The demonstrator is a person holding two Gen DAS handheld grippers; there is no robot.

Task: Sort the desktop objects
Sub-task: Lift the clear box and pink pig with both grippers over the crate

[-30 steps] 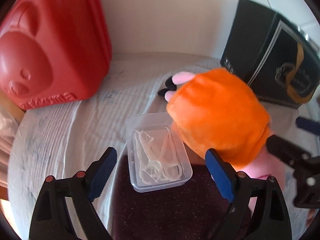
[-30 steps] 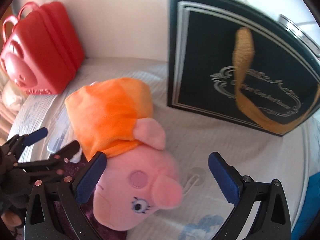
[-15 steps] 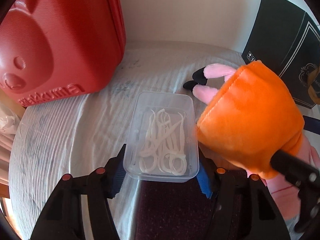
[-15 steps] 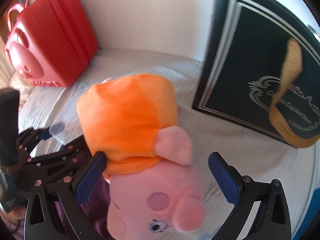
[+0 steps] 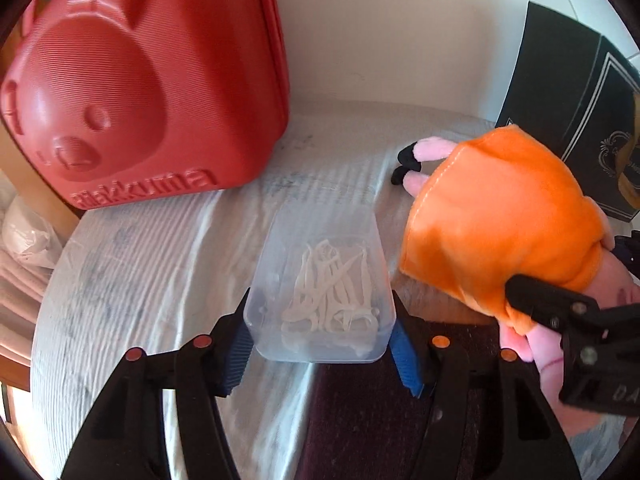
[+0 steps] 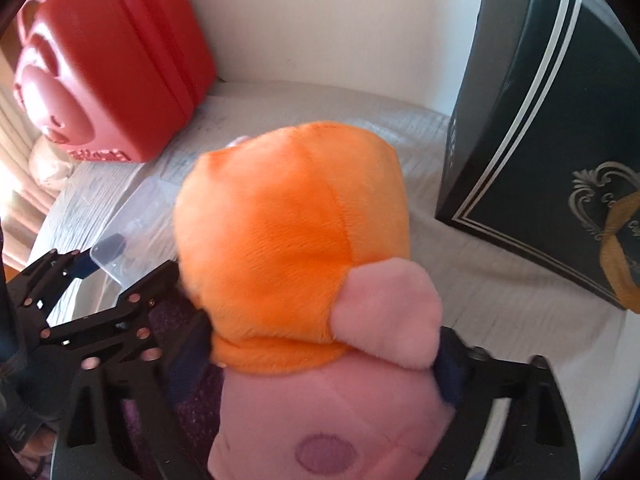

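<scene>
A clear plastic box [image 5: 320, 280] of white floss picks sits between the blue pads of my left gripper [image 5: 320, 346], which is shut on its near end. Right of it lies a plush pig [image 5: 500, 232] in an orange dress, its feet pointing away. In the right wrist view the plush pig [image 6: 292, 240] fills the space between the pads of my right gripper [image 6: 320, 372]. Those jaws are closing, and both pads touch the toy at its neck and ear. The black frame of the left gripper [image 6: 92, 280] shows at the left of that view.
A red bear-faced case [image 5: 132, 80] stands at the back left against the wall. A black gift bag [image 6: 560, 140] with a gold ribbon stands at the back right. A white ribbed cloth [image 5: 140, 280] covers the table, and a dark purple cloth [image 5: 380, 420] lies at the near edge.
The left jaws have come in onto the clear box, which now looks slightly raised. The right gripper has dropped over the pig, and its jaws have narrowed onto the toy.
</scene>
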